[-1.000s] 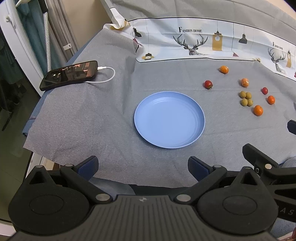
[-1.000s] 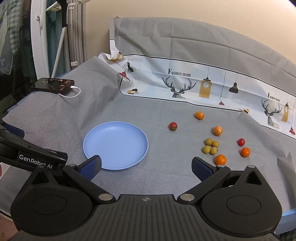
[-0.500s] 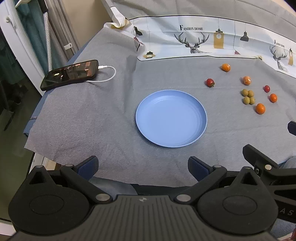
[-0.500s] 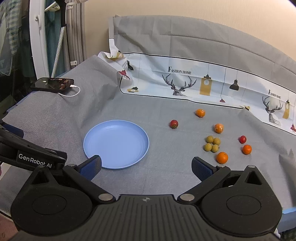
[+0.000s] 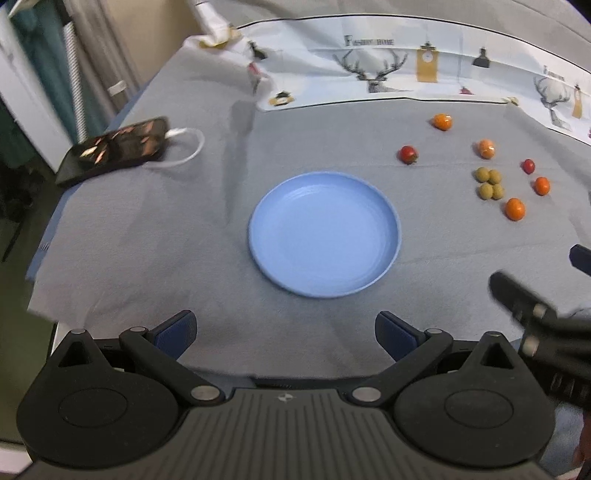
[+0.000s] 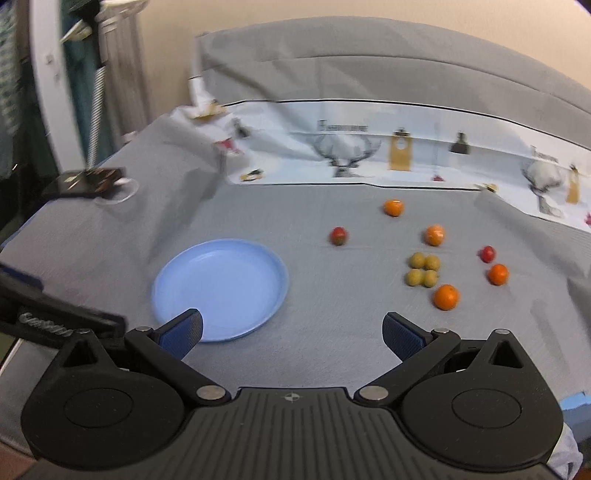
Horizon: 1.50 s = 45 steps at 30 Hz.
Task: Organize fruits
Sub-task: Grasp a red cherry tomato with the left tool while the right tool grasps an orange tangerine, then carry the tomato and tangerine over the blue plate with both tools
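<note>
Both views have swung and blurred; left gripper (image 5: 284, 325) and right gripper (image 6: 291, 328) remain spread, empty.

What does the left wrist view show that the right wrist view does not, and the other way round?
Only the left wrist view: the left gripper, open, and the whole cable. Only the right wrist view: the right gripper, open, and the wall behind. Both: the empty plate, the phone, and the fruits on the grey cloth.

Grey-clothed table (image 6: 332, 325) against a beige wall (image 6: 332, 22), curtains (image 6: 110, 74) at left.
</note>
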### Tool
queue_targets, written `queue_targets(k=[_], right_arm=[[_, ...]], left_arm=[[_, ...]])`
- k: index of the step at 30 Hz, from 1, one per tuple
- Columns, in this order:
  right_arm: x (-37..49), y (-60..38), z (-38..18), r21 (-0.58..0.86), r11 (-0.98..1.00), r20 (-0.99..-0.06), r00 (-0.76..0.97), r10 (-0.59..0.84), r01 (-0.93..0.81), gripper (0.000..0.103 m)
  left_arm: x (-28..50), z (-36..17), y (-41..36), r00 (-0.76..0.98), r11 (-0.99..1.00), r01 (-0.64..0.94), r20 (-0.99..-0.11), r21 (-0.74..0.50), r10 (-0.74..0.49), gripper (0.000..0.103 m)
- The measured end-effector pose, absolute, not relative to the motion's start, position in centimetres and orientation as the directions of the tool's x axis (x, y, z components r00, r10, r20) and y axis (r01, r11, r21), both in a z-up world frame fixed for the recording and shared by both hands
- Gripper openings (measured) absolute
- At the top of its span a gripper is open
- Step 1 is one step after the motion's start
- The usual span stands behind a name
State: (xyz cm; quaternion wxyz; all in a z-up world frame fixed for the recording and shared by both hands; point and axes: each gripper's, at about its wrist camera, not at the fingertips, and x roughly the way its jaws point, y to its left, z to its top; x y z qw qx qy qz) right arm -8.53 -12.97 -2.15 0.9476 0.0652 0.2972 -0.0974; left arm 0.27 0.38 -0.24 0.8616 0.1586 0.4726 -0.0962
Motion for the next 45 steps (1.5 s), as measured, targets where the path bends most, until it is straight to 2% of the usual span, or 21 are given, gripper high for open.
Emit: queue_targets(k=[4, 8, 12, 18, 25, 29, 32, 33, 35, 36, 37, 38, 39, 43, 45], right_arm=[[-8.6, -18.5, -3.2, 0.068, 0.912, -0.556, 0.774, -0.303, 0.405, 0.103], [-7.9, -26.0, -5.4, 0.050, 0.794, -0.639, 0.630, -0.441, 0.606, 0.103], [-5.9, -32.5, -8.8, 0.027, 0.706, -0.681, 0.530, -0.505, 0.708, 0.103], [-0.5, -40.7, -14.3, 0.018, 0.648, -0.703, 0.471, -0.534, 0.761, 0.103], [5.7, -45.3, -19.3, 0.005, 0.689, -0.726, 0.477, -0.496, 0.724, 0.103], [5.7, -45.0, -20.6, -0.006, 0.692, -0.652, 0.522, -0.550, 0.722, 0.103], [5.7, -45.2, -20.4, -0.001, 0.692, -0.655, 0.523, -0.546, 0.722, 0.103], [5.6, -45.3, -20.3, 0.000, 0.694, -0.656, 0.524, -0.543, 0.720, 0.103], [5.3, -45.3, -20.0, 0.000, 0.698, -0.668, 0.519, -0.533, 0.716, 0.102], [5.0, -45.2, -19.8, 0.008, 0.693, -0.671, 0.518, -0.531, 0.721, 0.100], [4.7, -44.9, -19.4, 0.003, 0.689, -0.662, 0.519, -0.541, 0.724, 0.084], [4.4, -44.6, -19.1, 0.009, 0.705, -0.652, 0.538, -0.534, 0.710, 0.049], [4.3, -44.4, -18.8, 0.018, 0.717, -0.652, 0.552, -0.521, 0.697, 0.036], [3.3, -44.6, -18.1, 0.047, 0.694, -0.649, 0.551, -0.525, 0.718, 0.037], [2.2, -44.2, -16.4, 0.060, 0.685, -0.618, 0.566, -0.545, 0.726, 0.037]], left_arm=[[2.1, -0.3, -3.1, 0.513, 0.917, 0.367, -0.856, 0.154, -0.061, 0.103], [5.1, -1.3, -7.7, 0.470, 0.906, 0.411, -0.875, 0.102, -0.115, 0.103], [9.2, -3.6, -13.5, 0.468, 0.886, 0.446, -0.876, 0.123, -0.114, 0.103], [16.8, -8.3, -20.9, 0.486, 0.869, 0.478, -0.862, 0.124, -0.145, 0.103], [24.1, -14.6, -26.6, 0.467, 0.852, 0.497, -0.878, 0.166, -0.101, 0.103], [26.6, -17.7, -28.0, 0.463, 0.837, 0.497, -0.885, 0.227, -0.035, 0.103], [26.7, -18.0, -27.5, 0.474, 0.849, 0.492, -0.877, 0.195, -0.073, 0.103], [26.7, -18.0, -27.3, 0.470, 0.849, 0.493, -0.879, 0.188, -0.079, 0.099], [26.4, -17.6, -27.0, 0.459, 0.855, 0.499, -0.880, 0.141, -0.123, 0.071], [26.3, -17.3, -26.9, 0.443, 0.857, 0.502, -0.886, 0.116, -0.139, 0.040], [26.2, -17.1, -27.0, 0.435, 0.859, 0.499, -0.891, 0.117, -0.131, 0.031], [26.0, -16.8, -27.0, 0.434, 0.862, 0.494, -0.892, 0.115, -0.130, 0.031], [25.7, -16.5, -27.0, 0.443, 0.865, 0.488, -0.886, 0.113, -0.134, 0.031], [24.0, -14.2, -26.5, 0.456, 0.860, 0.499, -0.876, 0.106, -0.156, 0.031], [22.5, -11.8, -25.5, 0.469, 0.859, 0.506, -0.861, 0.081, -0.195, 0.031]])
